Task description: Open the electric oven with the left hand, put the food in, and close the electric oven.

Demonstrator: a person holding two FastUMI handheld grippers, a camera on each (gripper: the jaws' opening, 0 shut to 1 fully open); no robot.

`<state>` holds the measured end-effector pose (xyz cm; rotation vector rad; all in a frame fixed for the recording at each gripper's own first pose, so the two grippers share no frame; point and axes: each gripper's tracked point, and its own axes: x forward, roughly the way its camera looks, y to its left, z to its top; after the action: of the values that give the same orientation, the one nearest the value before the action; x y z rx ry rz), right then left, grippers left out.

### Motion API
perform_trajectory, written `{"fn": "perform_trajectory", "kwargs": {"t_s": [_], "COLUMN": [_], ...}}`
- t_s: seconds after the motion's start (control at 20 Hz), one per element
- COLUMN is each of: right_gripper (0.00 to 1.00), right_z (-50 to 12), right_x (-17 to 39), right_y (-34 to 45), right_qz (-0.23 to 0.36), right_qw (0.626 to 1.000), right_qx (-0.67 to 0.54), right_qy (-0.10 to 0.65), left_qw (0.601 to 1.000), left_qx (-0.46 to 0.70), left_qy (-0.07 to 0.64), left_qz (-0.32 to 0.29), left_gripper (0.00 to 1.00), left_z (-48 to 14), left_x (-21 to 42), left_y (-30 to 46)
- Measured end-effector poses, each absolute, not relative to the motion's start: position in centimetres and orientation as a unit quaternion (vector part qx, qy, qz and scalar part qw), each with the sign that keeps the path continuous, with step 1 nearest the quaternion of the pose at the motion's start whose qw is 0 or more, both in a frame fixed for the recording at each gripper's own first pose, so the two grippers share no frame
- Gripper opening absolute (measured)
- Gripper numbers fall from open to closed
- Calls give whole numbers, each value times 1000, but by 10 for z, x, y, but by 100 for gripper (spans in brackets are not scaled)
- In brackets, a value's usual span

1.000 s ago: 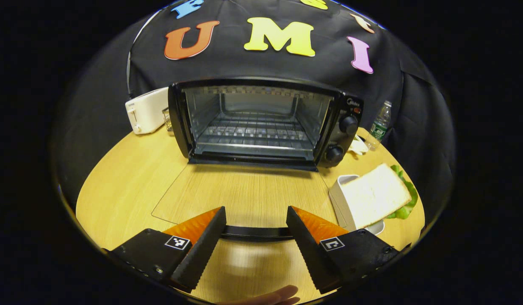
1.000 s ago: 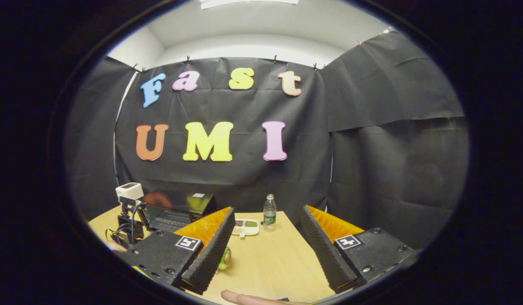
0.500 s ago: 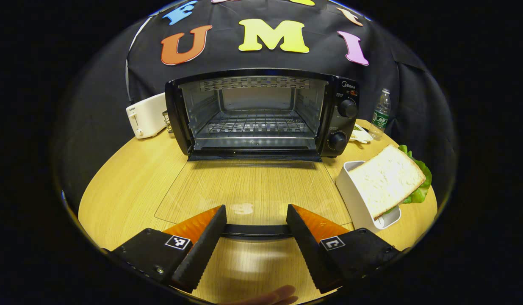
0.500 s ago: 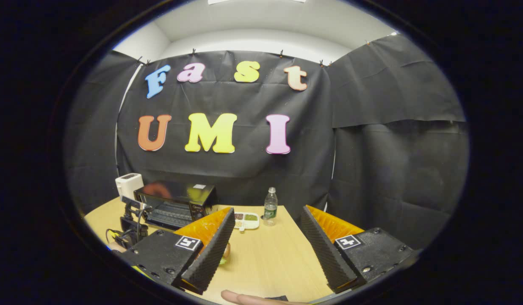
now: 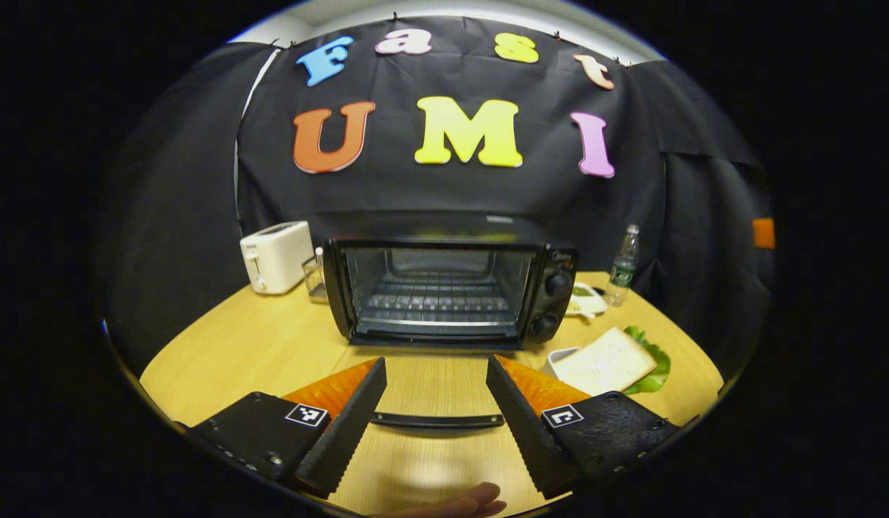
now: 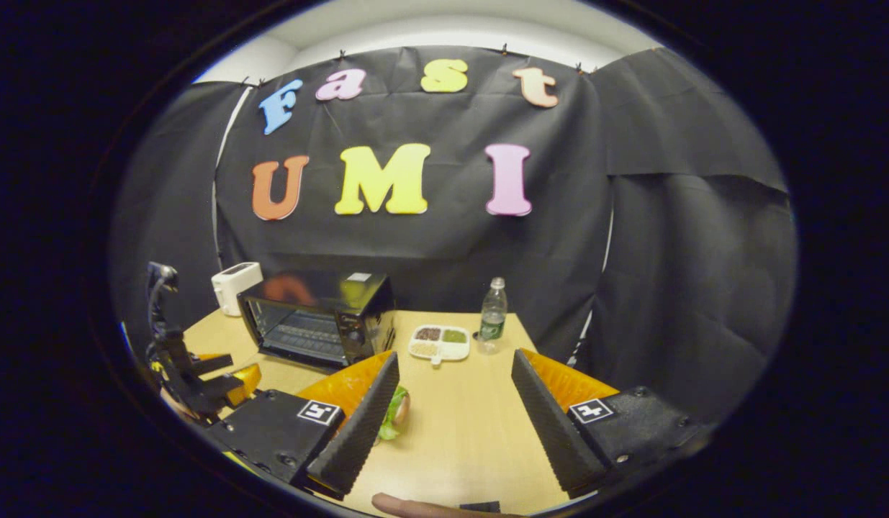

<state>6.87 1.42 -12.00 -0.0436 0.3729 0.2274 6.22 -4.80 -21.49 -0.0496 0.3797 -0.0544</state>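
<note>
Both jaws spread, gripping nothing. Left gripper [image 5: 435, 403] near door handle [image 5: 437, 421], not touching. Oven [image 5: 444, 291] open at far centre, door flat on table [image 5: 221, 345]. Sandwich [image 5: 606, 360] right of oven, on white dish [image 5: 556, 357]. Soft, light, squashable, likely to shed lettuce; best pinched gently across bread edges by right gripper [image 6: 451, 417].

I work in a staged recording booth, not a real kitchen: black cloth [image 6: 667, 237] hangs pinned as walls under a white ceiling [image 6: 444, 32], and one round wooden desk [image 5: 257, 345] carries a toaster oven [image 5: 448, 291], toaster [image 5: 275, 257] and water bottle [image 6: 493, 314].
</note>
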Motion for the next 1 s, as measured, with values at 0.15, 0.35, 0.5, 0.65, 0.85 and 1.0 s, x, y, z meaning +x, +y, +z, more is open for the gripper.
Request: {"fn": "perform_trajectory", "kwargs": {"t_s": [0.15, 0.35, 0.5, 0.65, 0.85, 1.0], "right_gripper": [100, 100, 97, 94, 92, 89], "right_z": [-147, -191, -221, -255, -279, -294], "right_x": [92, 122, 126, 129, 131, 141], "right_y": [27, 52, 73, 92, 103, 106], "right_qz": [143, 198, 262, 307, 334, 342], "right_qw": [962, 926, 887, 833, 772, 746], "right_qx": [6, 33, 53, 66, 104, 119], "right_qy": [231, 318, 377, 455, 531, 558], "left_qw": [993, 999, 1000, 1000, 999, 999], "left_qx": [-21, -12, 0, 14, 28, 38], "left_qy": [115, 32, 0, 1, 7, 6], "left_qz": [-33, -33, -19, -17, -19, -2], "left_gripper": [93, 92, 92, 92, 94, 95], "left_z": [-147, -83, -59, -54, -53, -51], "left_x": [52, 32, 21, 9, 1, 0], "left_y": [-44, -38, -30, -30, -28, -18]}}
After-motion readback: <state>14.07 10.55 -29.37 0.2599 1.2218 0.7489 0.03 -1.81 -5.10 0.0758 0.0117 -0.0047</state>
